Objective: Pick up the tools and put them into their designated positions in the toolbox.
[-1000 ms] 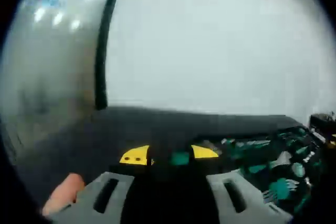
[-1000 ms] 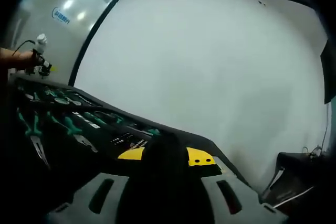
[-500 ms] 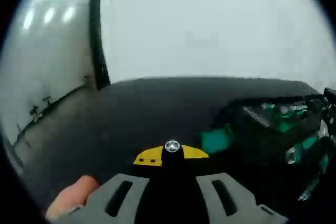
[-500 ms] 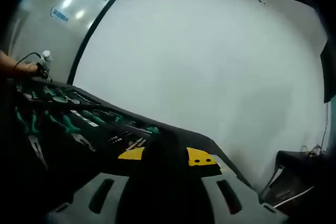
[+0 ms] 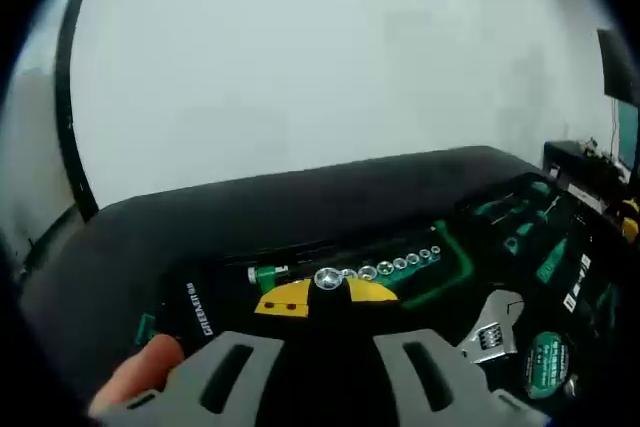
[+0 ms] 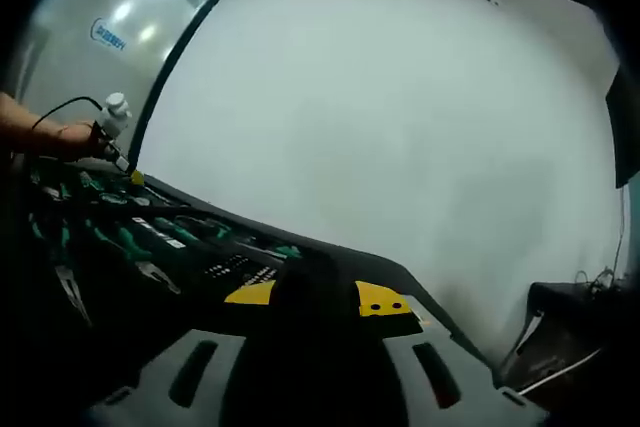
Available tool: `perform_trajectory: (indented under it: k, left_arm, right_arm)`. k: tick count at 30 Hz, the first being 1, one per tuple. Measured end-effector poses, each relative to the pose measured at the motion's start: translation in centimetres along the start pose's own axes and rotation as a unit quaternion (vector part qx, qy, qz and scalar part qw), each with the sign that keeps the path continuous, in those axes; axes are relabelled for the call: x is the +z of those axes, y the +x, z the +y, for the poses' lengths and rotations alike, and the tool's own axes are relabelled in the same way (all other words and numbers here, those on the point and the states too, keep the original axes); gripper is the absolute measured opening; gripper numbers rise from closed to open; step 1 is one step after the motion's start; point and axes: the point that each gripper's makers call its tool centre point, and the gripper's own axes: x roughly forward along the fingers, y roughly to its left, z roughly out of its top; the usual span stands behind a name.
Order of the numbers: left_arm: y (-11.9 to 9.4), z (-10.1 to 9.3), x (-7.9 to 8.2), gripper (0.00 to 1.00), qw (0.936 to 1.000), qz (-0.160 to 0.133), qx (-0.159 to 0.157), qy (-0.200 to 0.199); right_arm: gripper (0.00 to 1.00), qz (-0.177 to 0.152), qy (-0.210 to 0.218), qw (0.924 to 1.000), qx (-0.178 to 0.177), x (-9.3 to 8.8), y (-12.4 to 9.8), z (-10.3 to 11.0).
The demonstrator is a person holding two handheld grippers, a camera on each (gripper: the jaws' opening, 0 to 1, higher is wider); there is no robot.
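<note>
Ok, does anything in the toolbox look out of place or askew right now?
Nothing stands out. In the left gripper view the sockets sit in an even row in the toolbox and the adjustable wrench lies in the tray; the remaining tools are too dark to judge.

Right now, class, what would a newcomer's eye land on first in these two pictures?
In the left gripper view, the row of shiny metal sockets in the green-and-black toolbox tray stands out just beyond the left gripper, with a silver adjustable wrench lower right. In the right gripper view, green-handled pliers lie in the tray at left, and a large pale wall rises behind.
</note>
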Motion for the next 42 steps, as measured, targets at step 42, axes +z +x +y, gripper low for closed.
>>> perform_trajectory:
  k: [42]
  left_arm:
    - [1.4, -0.5, 0.4, 0.09, 0.8911, 0.175, -0.177, 0.379]
  right_arm:
    - [0.26, -0.005, 0.019, 0.9997, 0.013, 0.3, 0.3, 0.1]
